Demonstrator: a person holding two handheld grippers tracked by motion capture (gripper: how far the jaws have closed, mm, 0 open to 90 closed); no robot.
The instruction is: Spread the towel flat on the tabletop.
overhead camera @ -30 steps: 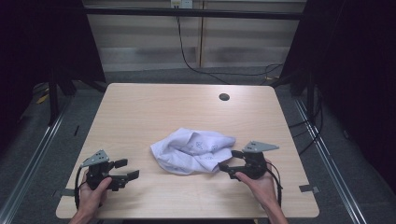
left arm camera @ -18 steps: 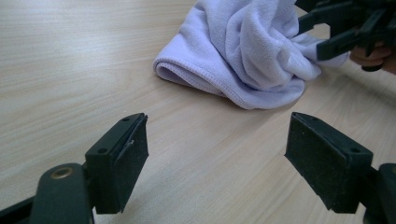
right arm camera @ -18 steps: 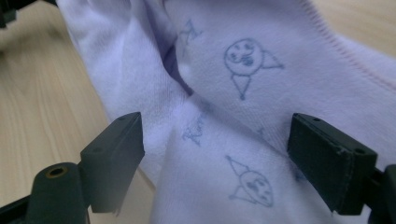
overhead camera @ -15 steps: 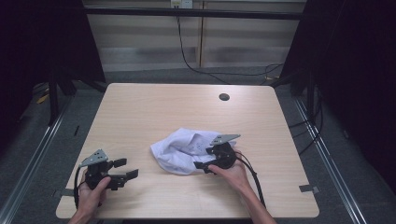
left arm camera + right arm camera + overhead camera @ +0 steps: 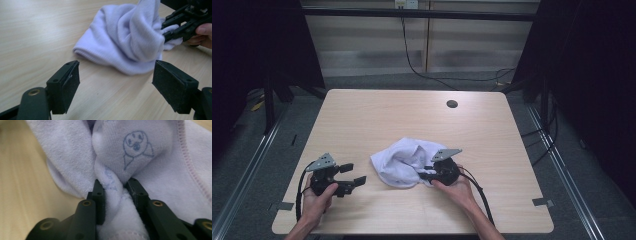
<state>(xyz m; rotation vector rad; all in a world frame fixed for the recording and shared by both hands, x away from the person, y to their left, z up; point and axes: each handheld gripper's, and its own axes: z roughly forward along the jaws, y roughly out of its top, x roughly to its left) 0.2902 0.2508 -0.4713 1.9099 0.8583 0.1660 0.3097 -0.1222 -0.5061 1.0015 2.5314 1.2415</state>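
The right hand-held gripper (image 5: 428,175) pinches a bunched fold of the white towel (image 5: 404,161), crumpled near the worktop's (image 5: 377,112) near-middle. The left hand-held gripper (image 5: 351,175) rests spread and empty, just left of it. Likely next: lifting the fold, then a left grasp.

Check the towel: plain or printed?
The white towel is printed with small blue cartoon faces, clearest in the right gripper view.

fuzzy terry cloth (image 5: 160,177), matt wood-grain table (image 5: 377,115)
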